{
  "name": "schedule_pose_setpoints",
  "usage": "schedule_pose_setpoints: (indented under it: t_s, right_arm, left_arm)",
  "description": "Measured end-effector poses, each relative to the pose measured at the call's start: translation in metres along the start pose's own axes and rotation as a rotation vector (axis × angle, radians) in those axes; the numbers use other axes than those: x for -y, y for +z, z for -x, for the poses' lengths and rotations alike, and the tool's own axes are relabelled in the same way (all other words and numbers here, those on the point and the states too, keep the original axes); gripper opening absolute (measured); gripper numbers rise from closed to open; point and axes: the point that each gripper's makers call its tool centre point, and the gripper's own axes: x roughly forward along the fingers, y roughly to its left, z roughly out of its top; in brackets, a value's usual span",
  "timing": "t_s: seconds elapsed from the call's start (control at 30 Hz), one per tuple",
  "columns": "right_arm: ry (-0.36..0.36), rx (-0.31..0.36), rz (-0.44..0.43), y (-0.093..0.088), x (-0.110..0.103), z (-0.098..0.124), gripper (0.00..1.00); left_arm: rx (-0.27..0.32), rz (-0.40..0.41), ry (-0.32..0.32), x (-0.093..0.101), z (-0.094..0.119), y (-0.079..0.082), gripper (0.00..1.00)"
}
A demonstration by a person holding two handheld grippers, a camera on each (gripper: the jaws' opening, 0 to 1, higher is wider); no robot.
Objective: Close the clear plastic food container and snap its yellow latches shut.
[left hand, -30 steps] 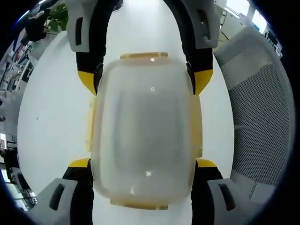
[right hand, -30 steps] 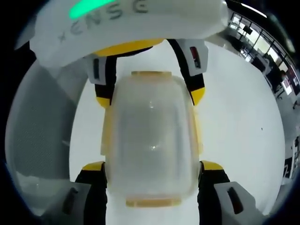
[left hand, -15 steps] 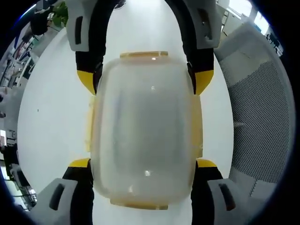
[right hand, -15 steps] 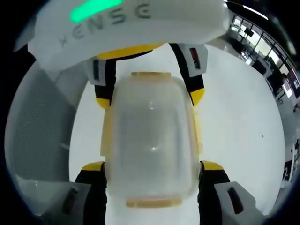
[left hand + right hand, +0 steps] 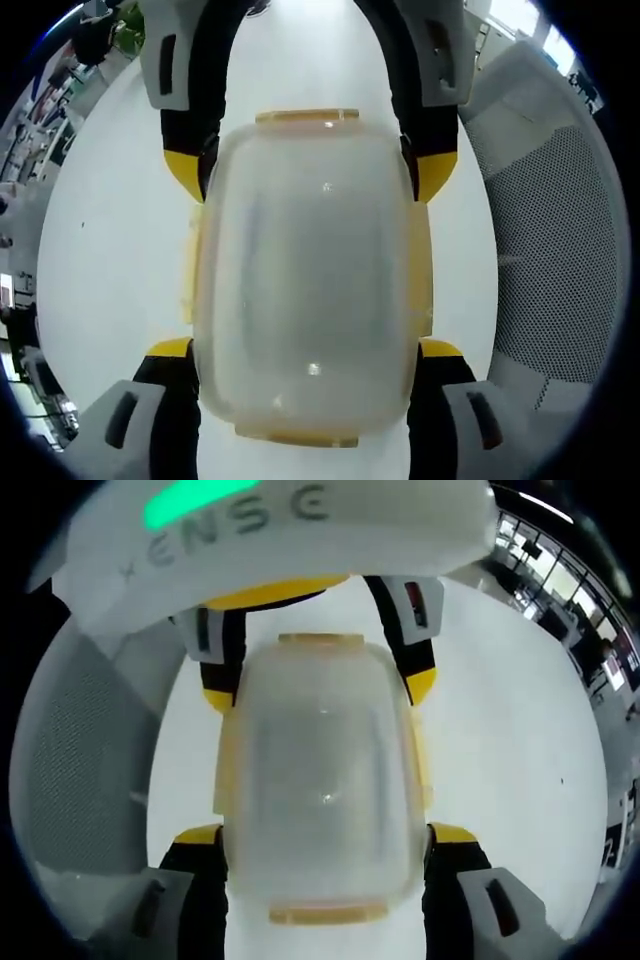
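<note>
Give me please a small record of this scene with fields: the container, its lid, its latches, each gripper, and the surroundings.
container: clear plastic food container with rounded corners, on the white table
lid: on top, seated as far as the views show
latches: yellow latches at the rim; whether snapped shut cannot be told
left gripper: yellow-tipped fingers straddle the container's near end, at its sides
right gripper: likewise at the opposite end
surroundings: grey mesh chair beside the table

Container point(image 5: 310, 280) contents unclear, frosted lid.
</note>
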Motion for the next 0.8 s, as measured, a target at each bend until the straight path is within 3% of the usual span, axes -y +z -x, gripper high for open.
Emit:
schedule_pose_setpoints:
  t_s: [0.23,0.8]
  right_arm:
    - [-0.011,0.022,-0.021,0.0087,0.0017,-0.0036,0.81]
    - [-0.003,0.029,-0.018,0.0091,0.0012,-0.0031,0.81]
  left_arm:
    - [-0.021,-0.026,-0.004,-0.0039,0.0013,-0.011,0.87]
    - [0.002,-0.023,-0.009,-0.0037,0.0012,-0.0092,0.87]
